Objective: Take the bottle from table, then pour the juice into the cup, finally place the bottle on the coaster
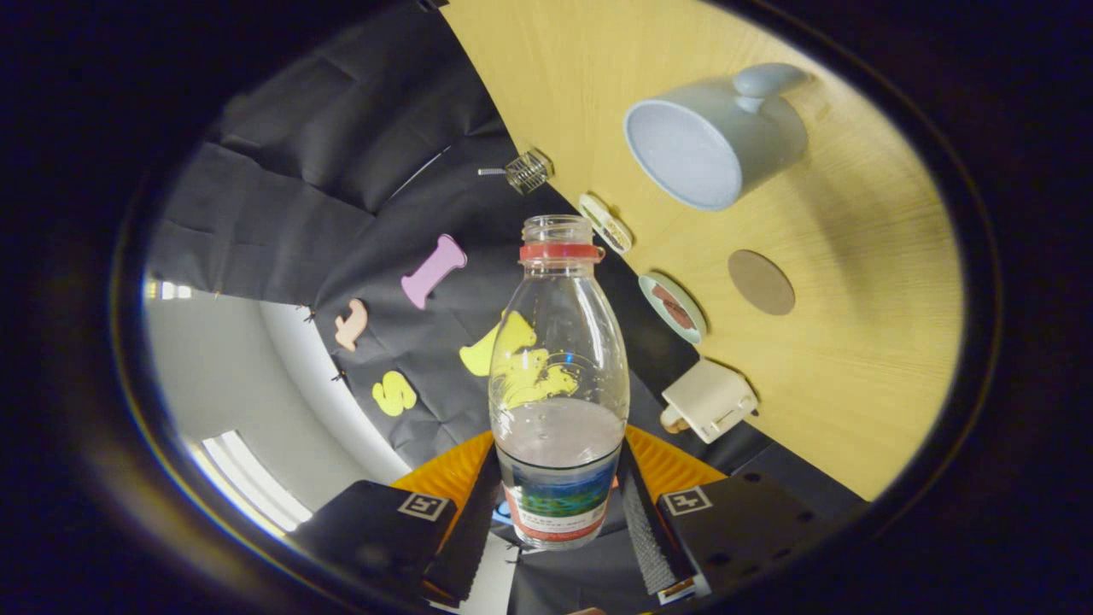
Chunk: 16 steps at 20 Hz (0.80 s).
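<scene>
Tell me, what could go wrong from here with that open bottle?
1. The bottle has no cap and holds liquid; held by the hand-held gripper away from the cup, any further tilt could spill juice onto the table.
2. The fingers grip only its lower labelled part, so it might slip or swing.
3. The coaster is small, easy to miss.

One bottle (558, 384), uncapped and part full, sits clamped in the jaws of the one gripper (557, 521), a finger pressing on each side. One cup (713, 137) stands on the bench (854, 342). Near the cup lies one round coaster (761, 281). Along the bench edge by the cup: one wire cage piece (527, 170), two small round dishes (604, 223) (674, 307), and one white block (709, 399).
</scene>
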### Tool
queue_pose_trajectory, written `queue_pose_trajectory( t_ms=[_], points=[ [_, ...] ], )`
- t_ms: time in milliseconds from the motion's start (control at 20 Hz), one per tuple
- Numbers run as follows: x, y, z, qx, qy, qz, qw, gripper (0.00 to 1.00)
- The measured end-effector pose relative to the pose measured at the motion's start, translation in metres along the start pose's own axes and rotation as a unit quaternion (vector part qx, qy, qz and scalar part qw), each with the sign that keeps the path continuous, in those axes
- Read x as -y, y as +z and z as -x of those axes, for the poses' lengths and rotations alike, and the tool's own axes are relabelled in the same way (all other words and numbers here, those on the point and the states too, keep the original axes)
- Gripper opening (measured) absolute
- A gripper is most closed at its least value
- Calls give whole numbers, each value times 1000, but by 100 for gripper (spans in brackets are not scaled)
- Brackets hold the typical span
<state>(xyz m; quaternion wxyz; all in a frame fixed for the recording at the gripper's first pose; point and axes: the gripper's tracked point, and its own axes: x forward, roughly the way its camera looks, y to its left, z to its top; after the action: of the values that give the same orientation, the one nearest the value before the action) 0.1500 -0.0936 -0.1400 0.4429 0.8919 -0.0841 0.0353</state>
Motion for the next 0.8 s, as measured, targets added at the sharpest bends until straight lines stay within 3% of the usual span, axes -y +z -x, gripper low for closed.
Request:
queue_pose_trajectory(
  t_ms=[200, 300, 400, 500, 600, 800],
  points=[
    [32, 14, 5, 38, -84, 109, 990, 76],
    [35, 15, 8, 40, -99, 161, 981, 76],
    [42, 8, 6, 26, -118, 222, 968, 76],
    [48, 5, -1, 25, -134, 298, 945, 76],
    [57, 0, -7, 3, -159, 398, 903, 76],
    [64, -12, -17, -53, -190, 607, 770, 76]
  ],
)
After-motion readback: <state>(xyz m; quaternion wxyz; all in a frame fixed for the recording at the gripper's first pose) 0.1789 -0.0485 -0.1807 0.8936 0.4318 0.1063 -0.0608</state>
